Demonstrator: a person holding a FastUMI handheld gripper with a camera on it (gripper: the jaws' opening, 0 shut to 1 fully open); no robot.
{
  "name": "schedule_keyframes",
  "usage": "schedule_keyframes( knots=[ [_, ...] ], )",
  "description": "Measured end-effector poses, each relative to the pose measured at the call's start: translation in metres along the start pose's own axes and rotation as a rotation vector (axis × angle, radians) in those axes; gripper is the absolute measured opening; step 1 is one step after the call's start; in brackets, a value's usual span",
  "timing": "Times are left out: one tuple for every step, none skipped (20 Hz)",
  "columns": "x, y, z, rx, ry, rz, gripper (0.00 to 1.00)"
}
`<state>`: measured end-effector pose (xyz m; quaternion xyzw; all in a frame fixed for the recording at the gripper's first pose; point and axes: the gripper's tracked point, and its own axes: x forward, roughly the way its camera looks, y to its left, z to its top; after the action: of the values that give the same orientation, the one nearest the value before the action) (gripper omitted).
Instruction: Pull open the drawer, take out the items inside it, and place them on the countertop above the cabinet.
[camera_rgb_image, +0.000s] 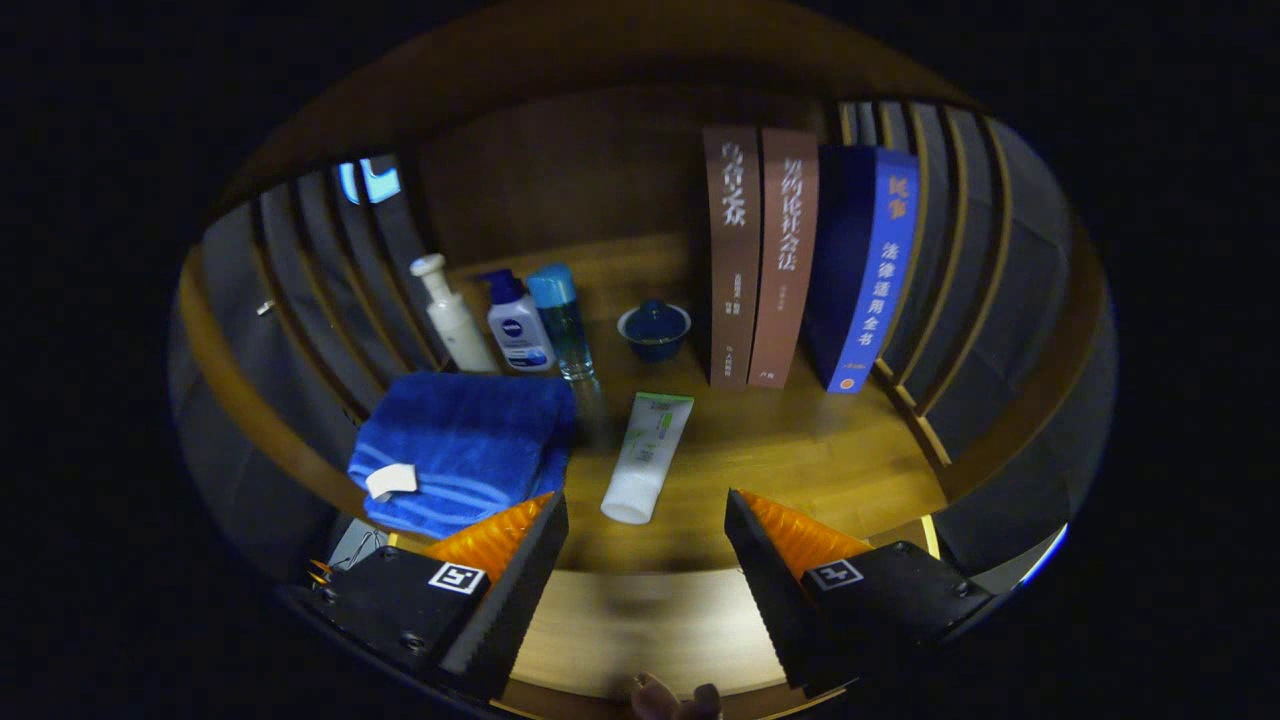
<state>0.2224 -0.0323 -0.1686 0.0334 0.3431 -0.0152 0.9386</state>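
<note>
The white squeeze tube with green print (648, 458) is lying flat on the wooden countertop (800, 460), just ahead of the gripper (645, 530), its long axis running nearly straight away from the fingers and tilting slightly right at the far end. The fingers are spread wide and gripping nothing. A folded blue towel (465, 445) is sitting just left of the tube; beyond are standing three bottles (505, 320), a small dark blue lidded cup (654, 330) and upright books (790, 260).
</note>
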Motion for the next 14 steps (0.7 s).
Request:
schedule_keyframes(
  knots=[
    [-0.019,0.003,0.001,-0.011,-0.057,0.01,1.0],
    [-0.038,0.006,0.002,-0.019,-0.118,0.016,1.0],
    [-0.058,0.007,0.002,-0.027,-0.178,0.022,1.0],
    [-0.078,0.01,-0.001,-0.029,-0.234,0.03,1.0],
    [-0.097,0.012,-0.006,-0.028,-0.282,0.046,1.0],
    [-0.114,0.017,-0.013,-0.026,-0.325,0.064,1.0],
    [-0.132,0.02,-0.024,-0.021,-0.364,0.081,1.0],
    [-0.146,0.021,-0.035,-0.015,-0.401,0.092,1.0],
    [-0.159,0.022,-0.047,-0.009,-0.437,0.101,1.0],
    [-0.173,0.024,-0.061,-0.005,-0.475,0.112,1.0],
    [-0.19,0.026,-0.075,-0.003,-0.517,0.119,1.0],
    [-0.201,0.026,-0.09,-0.01,-0.555,0.114,1.0],
    [-0.205,0.022,-0.108,-0.022,-0.582,0.103,1.0],
    [-0.207,0.02,-0.125,-0.028,-0.598,0.089,1.0]
  ],
)
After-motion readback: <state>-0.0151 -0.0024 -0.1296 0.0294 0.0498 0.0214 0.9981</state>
